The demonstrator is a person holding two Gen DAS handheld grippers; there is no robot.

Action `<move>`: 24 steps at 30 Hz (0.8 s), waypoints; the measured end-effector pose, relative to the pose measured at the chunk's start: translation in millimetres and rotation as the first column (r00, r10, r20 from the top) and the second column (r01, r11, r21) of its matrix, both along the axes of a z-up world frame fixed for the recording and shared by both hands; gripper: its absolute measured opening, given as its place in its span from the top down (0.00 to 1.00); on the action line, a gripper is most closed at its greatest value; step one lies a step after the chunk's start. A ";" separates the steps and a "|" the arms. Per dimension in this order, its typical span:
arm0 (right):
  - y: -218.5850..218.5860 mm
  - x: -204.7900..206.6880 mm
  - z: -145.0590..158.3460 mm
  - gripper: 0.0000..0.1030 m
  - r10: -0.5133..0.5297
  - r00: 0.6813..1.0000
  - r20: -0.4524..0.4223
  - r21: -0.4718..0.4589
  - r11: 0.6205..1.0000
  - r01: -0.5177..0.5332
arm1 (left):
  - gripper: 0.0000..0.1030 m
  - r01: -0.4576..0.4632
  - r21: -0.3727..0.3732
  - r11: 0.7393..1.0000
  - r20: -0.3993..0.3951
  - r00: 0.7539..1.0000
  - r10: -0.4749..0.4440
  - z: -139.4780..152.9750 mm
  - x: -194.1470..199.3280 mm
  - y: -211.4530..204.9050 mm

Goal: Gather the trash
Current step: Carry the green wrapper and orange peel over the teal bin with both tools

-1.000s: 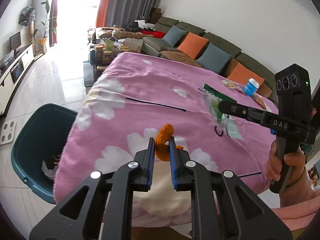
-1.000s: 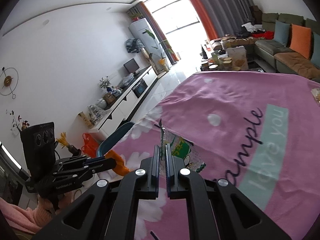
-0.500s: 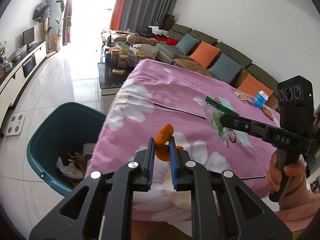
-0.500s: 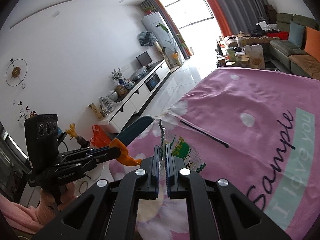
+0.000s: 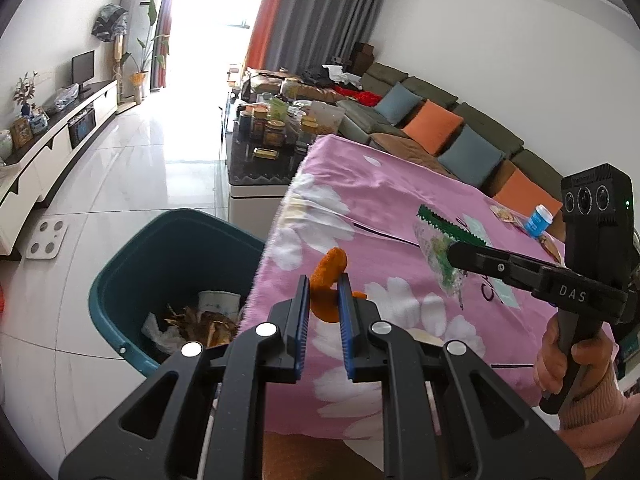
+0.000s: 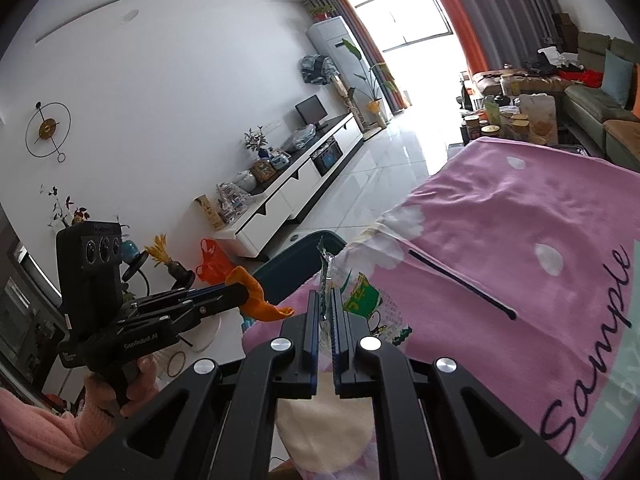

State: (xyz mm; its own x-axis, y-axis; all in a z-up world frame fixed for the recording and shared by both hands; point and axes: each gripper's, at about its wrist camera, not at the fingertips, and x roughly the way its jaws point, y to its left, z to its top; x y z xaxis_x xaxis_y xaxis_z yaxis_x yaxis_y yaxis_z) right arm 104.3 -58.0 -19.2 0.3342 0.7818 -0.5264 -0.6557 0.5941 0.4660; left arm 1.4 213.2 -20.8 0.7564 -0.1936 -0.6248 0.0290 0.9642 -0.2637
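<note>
While your left gripper clamps the orange peel and your right gripper pinches the clear wrapper, both hang over the pink cloth's near-left edge. Carry step; next, reach left over the teal bin, then release.

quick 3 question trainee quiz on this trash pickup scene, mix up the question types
1. What does the left claw hold?
2. True or false: the teal bin already has trash in it.
3. The right claw is shut on: A) a blue bottle B) a clear snack wrapper C) nothing

Key:
1. An orange peel.
2. True; paper and brown scraps lie inside.
3. B, the snack wrapper, held over the pink blanket.
</note>
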 end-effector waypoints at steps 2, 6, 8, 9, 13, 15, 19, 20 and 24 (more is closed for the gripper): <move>5.3 -0.2 0.1 0.96 0.011 1.000 -0.004 0.002 1.000 -0.011 | 0.86 -0.011 0.000 1.000 0.002 1.000 0.011 0.7 -0.8 4.3; 16.0 -0.3 0.7 0.96 0.030 1.000 -0.003 0.002 1.000 -0.030 | 0.86 -0.035 -0.001 0.999 0.006 0.999 0.035 1.8 -2.2 12.4; 20.2 1.4 0.6 0.96 0.036 0.999 -0.003 0.002 0.999 -0.036 | 0.86 -0.047 0.000 0.999 0.008 0.999 0.046 2.4 -3.2 16.5; 21.5 2.1 0.7 0.96 0.039 0.999 -0.003 0.003 0.999 -0.039 | 0.86 -0.052 0.000 0.999 0.008 0.999 0.052 2.8 -3.8 18.8; 28.9 1.8 1.3 0.96 0.053 0.999 -0.002 -0.001 0.999 -0.053 | 0.86 -0.068 0.001 0.998 0.012 0.998 0.068 3.8 -6.6 25.6; 33.0 1.4 1.8 0.96 0.060 0.998 -0.003 -0.002 0.998 -0.060 | 0.86 -0.077 0.003 0.997 0.013 0.997 0.077 4.0 -7.1 28.3; 39.8 3.0 1.1 0.96 0.075 0.997 -0.004 -0.005 0.997 -0.075 | 0.86 -0.093 0.004 0.996 0.010 0.996 0.093 4.0 -7.3 33.8; 41.8 3.1 1.0 0.96 0.079 0.997 -0.005 -0.007 0.997 -0.079 | 0.86 -0.097 0.004 0.995 0.010 0.995 0.097 4.0 -7.4 34.9; 48.9 3.3 1.4 0.96 0.094 0.996 -0.004 -0.011 0.996 -0.094 | 0.86 -0.109 0.004 0.994 0.009 0.994 0.109 3.8 -7.4 40.2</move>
State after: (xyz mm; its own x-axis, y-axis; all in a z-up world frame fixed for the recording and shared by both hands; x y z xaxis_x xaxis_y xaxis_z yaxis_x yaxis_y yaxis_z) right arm 107.6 -9.1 -17.7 0.2577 0.8035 -0.5366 -0.7071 0.5353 0.4621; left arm -6.0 253.4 -17.0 0.7782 -0.1069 -0.6188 -0.0742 0.9629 -0.2596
